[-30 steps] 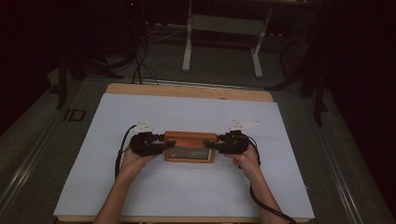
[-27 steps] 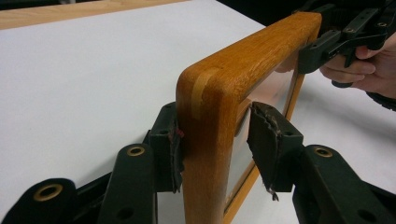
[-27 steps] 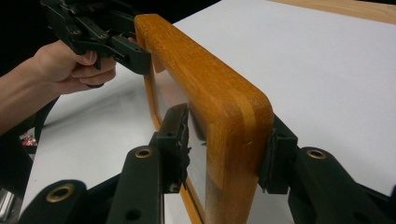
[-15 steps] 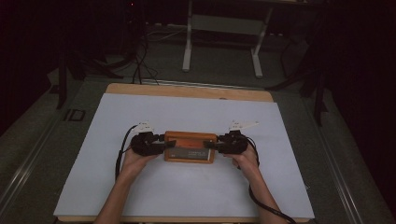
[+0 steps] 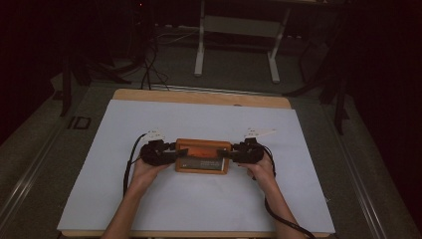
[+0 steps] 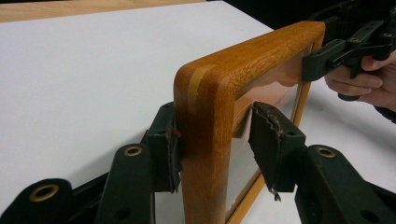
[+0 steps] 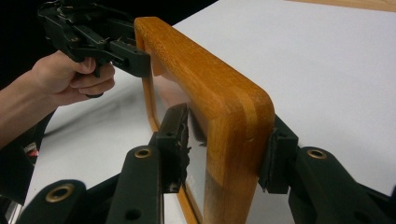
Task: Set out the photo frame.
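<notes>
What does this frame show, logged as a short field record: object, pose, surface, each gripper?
object: wooden picture frame
pose: upright on its long edge
surface: white sheet over wooden table
left gripper: jaws astride the frame's left end, one pad touching, the other apart
right gripper: clamped on the frame's right end

Orange-brown wooden frame [image 5: 202, 156] — white table cover [image 5: 199, 199]
</notes>
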A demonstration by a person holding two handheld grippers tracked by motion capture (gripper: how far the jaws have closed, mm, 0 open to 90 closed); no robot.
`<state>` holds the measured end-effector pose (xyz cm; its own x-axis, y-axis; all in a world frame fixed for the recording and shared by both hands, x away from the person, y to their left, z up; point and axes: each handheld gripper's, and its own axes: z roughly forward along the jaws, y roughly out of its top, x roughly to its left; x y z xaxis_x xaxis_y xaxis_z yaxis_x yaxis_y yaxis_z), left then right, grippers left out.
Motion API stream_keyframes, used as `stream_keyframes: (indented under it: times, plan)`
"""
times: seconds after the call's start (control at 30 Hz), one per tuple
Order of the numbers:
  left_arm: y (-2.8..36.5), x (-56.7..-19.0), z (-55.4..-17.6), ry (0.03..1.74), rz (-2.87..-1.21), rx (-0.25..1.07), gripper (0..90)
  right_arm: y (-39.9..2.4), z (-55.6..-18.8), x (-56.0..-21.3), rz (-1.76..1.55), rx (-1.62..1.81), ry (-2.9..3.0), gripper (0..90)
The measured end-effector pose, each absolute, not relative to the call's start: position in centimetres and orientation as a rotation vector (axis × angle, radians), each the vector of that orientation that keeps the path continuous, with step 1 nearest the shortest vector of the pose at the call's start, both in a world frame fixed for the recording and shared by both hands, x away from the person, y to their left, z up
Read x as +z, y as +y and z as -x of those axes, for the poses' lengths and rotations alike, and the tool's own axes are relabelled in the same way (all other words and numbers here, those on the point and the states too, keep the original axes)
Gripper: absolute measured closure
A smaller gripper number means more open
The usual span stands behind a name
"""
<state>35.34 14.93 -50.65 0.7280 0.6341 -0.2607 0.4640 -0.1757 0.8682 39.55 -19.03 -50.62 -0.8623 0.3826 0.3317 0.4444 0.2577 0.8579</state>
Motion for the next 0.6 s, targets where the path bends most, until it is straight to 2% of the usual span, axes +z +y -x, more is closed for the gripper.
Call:
stream_keyframes:
  times: [0.6]
  plan:
    - [14.70,-50.48,-35.07,0.873,-1.833,0.204,54.8,-18.82,-39.51,-50.43,0.826,-1.691,-2.472,56.6]
